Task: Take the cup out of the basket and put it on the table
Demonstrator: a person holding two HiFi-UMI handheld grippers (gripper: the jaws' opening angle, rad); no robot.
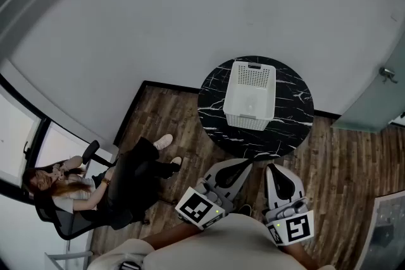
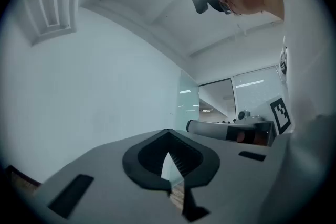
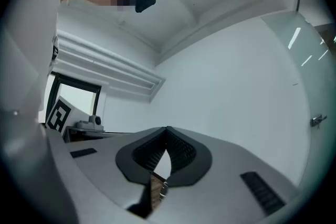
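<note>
I see the white basket [image 1: 245, 120] standing about the middle of the round black marble table [image 1: 297, 104], a little toward the table's far edge. I cannot make out the cup. From the head view the inside of the basket reads as plain white, and its perforated walls hide whatever lies low in it.

Both grippers hang near the table's near edge, short of it and well apart from the basket. The left gripper [image 1: 243, 165] has its jaws together at the tips with nothing between them; its own view shows only a thin sliver of light below the meeting point. The right gripper [image 1: 276, 171] is the same, jaws closed and empty.

Both gripper views point up at wall and ceiling, so neither shows the table or basket. My own torso cuts off the rear of both grippers at the bottom of the head view.

A seated person [image 1: 95, 190] is at the lower left, partly cropped.
</note>
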